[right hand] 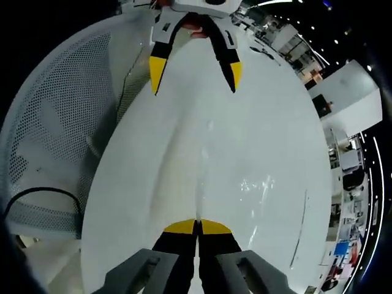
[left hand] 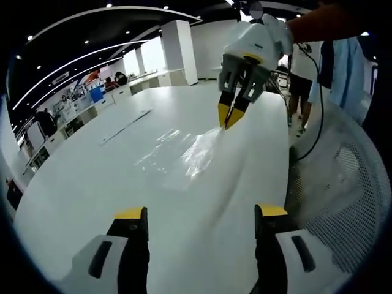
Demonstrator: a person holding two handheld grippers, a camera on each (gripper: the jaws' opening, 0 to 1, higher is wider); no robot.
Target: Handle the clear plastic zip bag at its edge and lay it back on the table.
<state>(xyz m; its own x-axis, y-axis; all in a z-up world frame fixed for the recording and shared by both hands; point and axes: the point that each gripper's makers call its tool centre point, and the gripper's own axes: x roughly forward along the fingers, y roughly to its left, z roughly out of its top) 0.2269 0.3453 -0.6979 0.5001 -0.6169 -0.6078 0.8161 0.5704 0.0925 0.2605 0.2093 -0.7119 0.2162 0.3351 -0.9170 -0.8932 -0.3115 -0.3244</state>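
While pinched at one edge by the right gripper [left hand: 231,116], lies stretched across the white table [left hand: 92,184]: a clear plastic zip bag [left hand: 184,156], mostly flat toward the table's middle, with its held edge lifted slightly above the surface near the table's side beside a white mesh chair [left hand: 343,184]. Clenched tight, yellow tips together on the film, as seen in the right gripper view where the jaws meet around a thin raised fold of bag [right hand: 199,202]; likely held this way so the slippery sheet can be lowered without crumpling. Spread wide and grasping nothing, the left gripper [left hand: 201,217], hovering just above the table's near edge and facing the bag, probably ready to steady the loose end; visible too in the right gripper view at the table's far end [right hand: 193,70]. Judged as late in the task: bag mostly down already, only the pinched edge left to settle and release. Beyond the table, a long strip [left hand: 125,127] lying flat, well apart from the bag.
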